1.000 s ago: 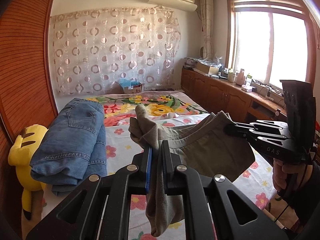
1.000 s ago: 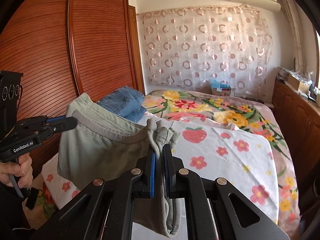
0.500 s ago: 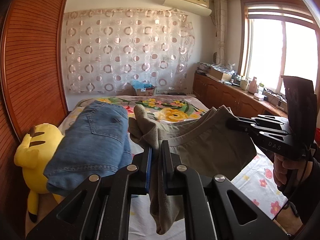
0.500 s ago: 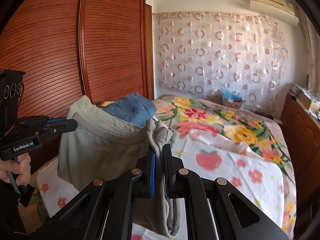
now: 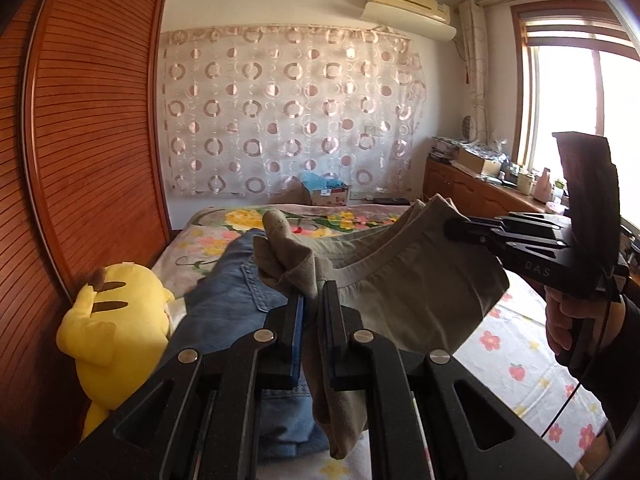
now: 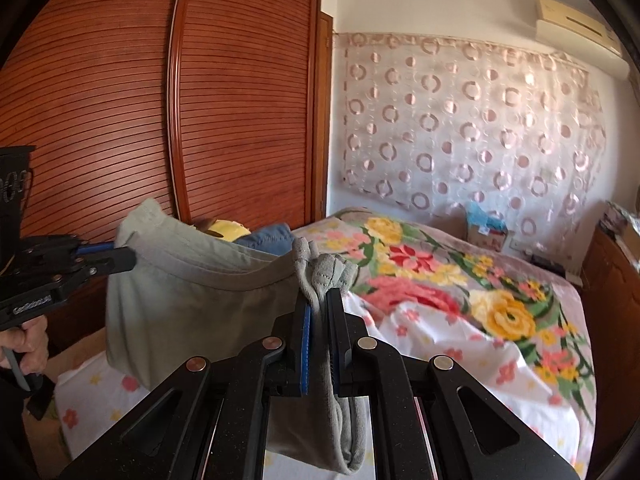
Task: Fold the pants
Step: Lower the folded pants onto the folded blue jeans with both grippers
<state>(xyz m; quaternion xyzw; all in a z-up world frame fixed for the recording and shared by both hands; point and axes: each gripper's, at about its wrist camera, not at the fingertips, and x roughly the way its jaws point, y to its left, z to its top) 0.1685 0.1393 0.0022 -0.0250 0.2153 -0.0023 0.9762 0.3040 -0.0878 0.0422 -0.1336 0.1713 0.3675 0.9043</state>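
Observation:
Folded olive-grey pants [image 5: 416,304] hang in the air above the bed, stretched between both grippers. My left gripper [image 5: 312,300] is shut on one bunched corner of the waistband. The right gripper [image 5: 452,226] shows at the right of that view, clamped on the other corner, held by a hand [image 5: 576,320]. In the right wrist view the right gripper [image 6: 320,296] is shut on its bunch of the pants [image 6: 192,304], and the left gripper [image 6: 120,256] pinches the far corner at the left.
Folded blue jeans [image 5: 228,312] lie on the bed's left side beside a yellow plush toy [image 5: 108,328]. The flowered bedspread [image 6: 460,304] stretches away to the right. A wooden slatted wardrobe [image 6: 120,112] stands at the left; a cabinet [image 5: 472,196] under the window at the right.
Both grippers have carried the pants sideways to the left, toward the wardrobe; the jeans and plush toy now sit right below the left gripper. Both grips are unchanged.

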